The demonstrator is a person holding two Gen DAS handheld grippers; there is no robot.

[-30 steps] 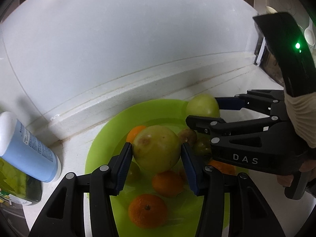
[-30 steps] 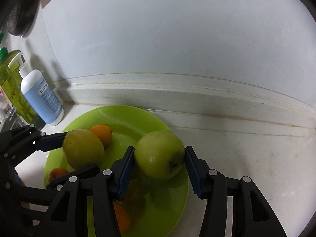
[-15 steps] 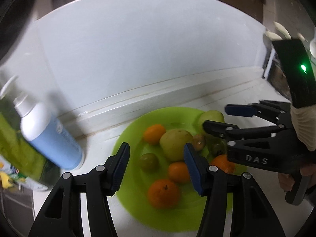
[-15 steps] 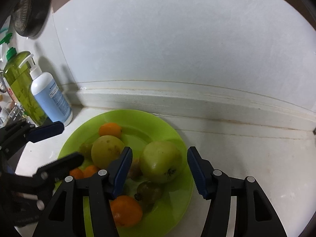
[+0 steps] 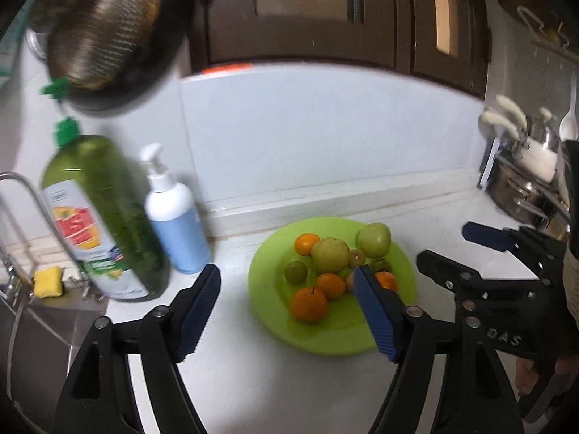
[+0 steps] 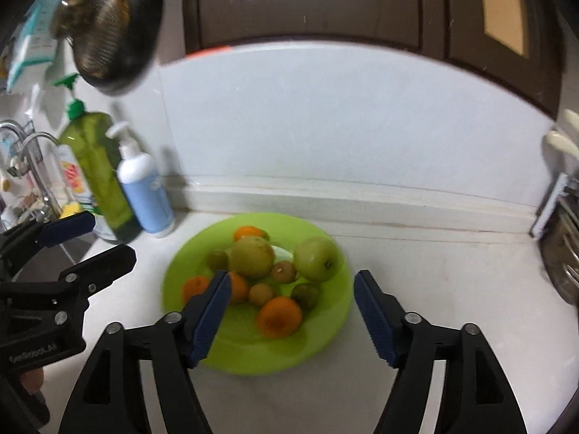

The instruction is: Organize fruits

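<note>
A lime green plate (image 5: 325, 343) (image 6: 253, 354) on the white counter holds a yellow-green apple (image 5: 330, 255) (image 6: 252, 256), a green apple (image 5: 374, 239) (image 6: 316, 258), several oranges (image 5: 309, 303) (image 6: 279, 316) and small green and brown fruits (image 5: 296, 271). My left gripper (image 5: 287, 273) (image 6: 108, 237) hangs above the plate's near left side. Its jaws are opening with nothing between them. My right gripper (image 6: 292, 278) (image 5: 447, 244) hovers over the plate's near right side, its jaws also opening and holding nothing.
A green dish soap bottle (image 5: 105, 217) and a white and blue pump bottle (image 5: 173, 213) stand left of the plate. A sink (image 5: 32, 325) with a yellow sponge (image 5: 47, 281) lies further left. A dark pan (image 5: 108, 36) hangs above. Steel pots (image 5: 524, 188) sit at the right.
Both grippers let go of their apples, opened wider, and pulled back and up from the plate. The two apples now rest on the plate among the other fruits.
</note>
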